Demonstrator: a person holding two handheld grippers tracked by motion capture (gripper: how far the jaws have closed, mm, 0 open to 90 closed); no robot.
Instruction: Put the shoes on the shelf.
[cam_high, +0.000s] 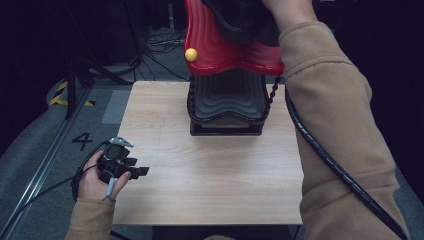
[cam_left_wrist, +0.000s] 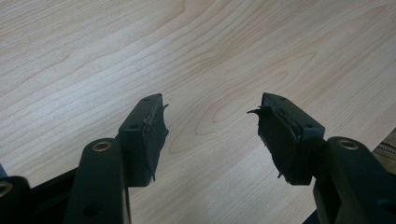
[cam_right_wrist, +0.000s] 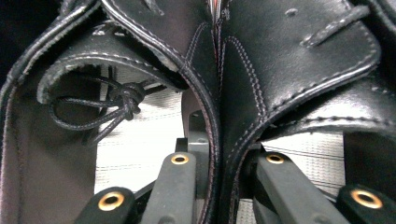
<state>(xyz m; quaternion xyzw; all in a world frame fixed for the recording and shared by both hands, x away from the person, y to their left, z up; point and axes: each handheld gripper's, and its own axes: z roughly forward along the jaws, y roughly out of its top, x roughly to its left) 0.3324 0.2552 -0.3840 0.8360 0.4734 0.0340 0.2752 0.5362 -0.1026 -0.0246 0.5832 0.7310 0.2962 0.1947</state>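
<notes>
- Two black shoes (cam_right_wrist: 261, 70), pinched together by their inner edges in the right tool (cam_right_wrist: 219, 161), hung at twelve o'clock over the red-and-black rack (cam_high: 226, 102).
- Left tool (cam_left_wrist: 211, 135) rested wide, empty, at eight o'clock on the surface (cam_high: 210, 175).
- Carrying seemed underway; next, lowering the pair squarely.

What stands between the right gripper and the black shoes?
Nothing visible does. The right gripper already has the black shoes in its jaws, pinching their two adjoining side walls together.
</notes>
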